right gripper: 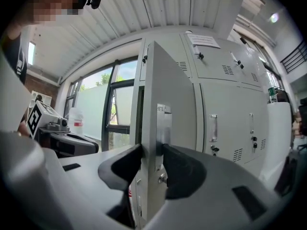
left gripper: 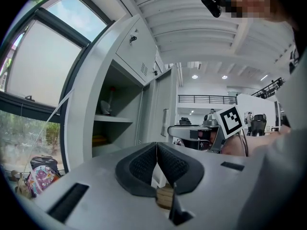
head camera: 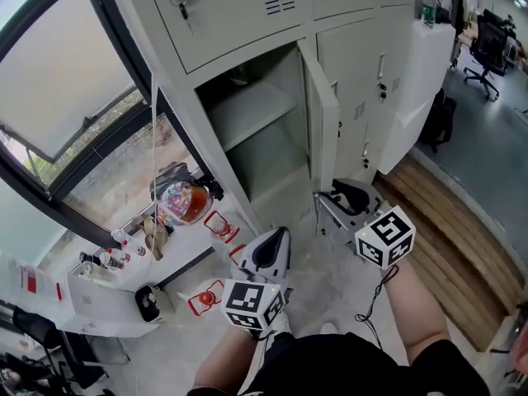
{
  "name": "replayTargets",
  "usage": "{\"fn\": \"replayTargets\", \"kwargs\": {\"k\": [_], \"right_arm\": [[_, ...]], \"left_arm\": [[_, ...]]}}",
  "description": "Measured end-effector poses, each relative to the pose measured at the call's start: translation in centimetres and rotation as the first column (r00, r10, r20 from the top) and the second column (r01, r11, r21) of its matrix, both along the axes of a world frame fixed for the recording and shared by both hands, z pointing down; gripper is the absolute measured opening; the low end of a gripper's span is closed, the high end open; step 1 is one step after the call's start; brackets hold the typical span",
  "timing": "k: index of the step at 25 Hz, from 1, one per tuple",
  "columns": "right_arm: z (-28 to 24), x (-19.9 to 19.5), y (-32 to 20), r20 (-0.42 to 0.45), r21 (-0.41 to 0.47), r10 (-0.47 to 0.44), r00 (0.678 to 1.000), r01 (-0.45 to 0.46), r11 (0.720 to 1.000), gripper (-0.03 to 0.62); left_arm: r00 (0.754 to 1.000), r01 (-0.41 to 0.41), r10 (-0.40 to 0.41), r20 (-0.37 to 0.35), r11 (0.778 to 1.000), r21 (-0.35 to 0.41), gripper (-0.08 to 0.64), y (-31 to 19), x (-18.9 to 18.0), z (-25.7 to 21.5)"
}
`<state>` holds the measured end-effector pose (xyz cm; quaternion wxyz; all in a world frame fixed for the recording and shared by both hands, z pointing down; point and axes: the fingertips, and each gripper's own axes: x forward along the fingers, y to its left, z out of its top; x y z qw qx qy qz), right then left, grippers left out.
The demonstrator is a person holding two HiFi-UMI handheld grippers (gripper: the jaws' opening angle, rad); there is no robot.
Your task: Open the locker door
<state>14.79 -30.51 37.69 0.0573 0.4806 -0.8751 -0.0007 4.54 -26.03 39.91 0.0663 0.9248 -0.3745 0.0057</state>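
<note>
**Figure. Locker door part-open, held at its free edge.** In the head view the door point(head camera: 323, 118) of the locker point(head camera: 239, 15) stands swung well out from its compartment, at 12 o'clock from the right gripper point(head camera: 320, 198). The right gripper view shows that gripper point(right gripper: 152, 159) pinching the door point(right gripper: 172, 95) across its free edge. One pad lies on the inner face and the other on the latch plate point(right gripper: 162, 128). The left gripper point(head camera: 274, 242) hangs at 8 o'clock from the right one. Its jaws are pressed together on nothing point(left gripper: 157, 164), and it takes no part in the task.

*Hazards, as judged from this moment.*
1. Slip. The pinch sits on a thin sheet edge and on smooth metal, so it looks shallow. The door turns on its hinge, and a straight pull would twist the pads off the edge unless the hand follows the arc.
2. Overswing. The neighbour doors point(head camera: 363, 64) lie at 3 o'clock of the door. If the door is freed or pushed hard, it could bang into them.
3. Snag. The cable point(head camera: 373, 304) trails at 6 o'clock from the right gripper and may catch as the hand travels.
</note>
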Motion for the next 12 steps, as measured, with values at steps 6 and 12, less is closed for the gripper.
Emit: {"fn": "replayTargets", "kwargs": {"k": [6, 12], "right_arm": [[-0.1, 3.0, 0.9, -0.037, 0.017, 0.068, 0.997, -0.068, 0.998, 0.176], [-0.1, 6.3, 1.2, -0.055, 0.019, 0.142, 0.988, -0.141, 0.990, 0.153]], "left_arm": [[1.000, -0.022, 0.022, -0.001, 1.000, 0.003, 0.017, 0.5, 2.3, -0.1], [0.999, -0.039, 0.039, -0.005, 0.999, 0.006, 0.017, 1.0, 4.3, -0.2]]}}
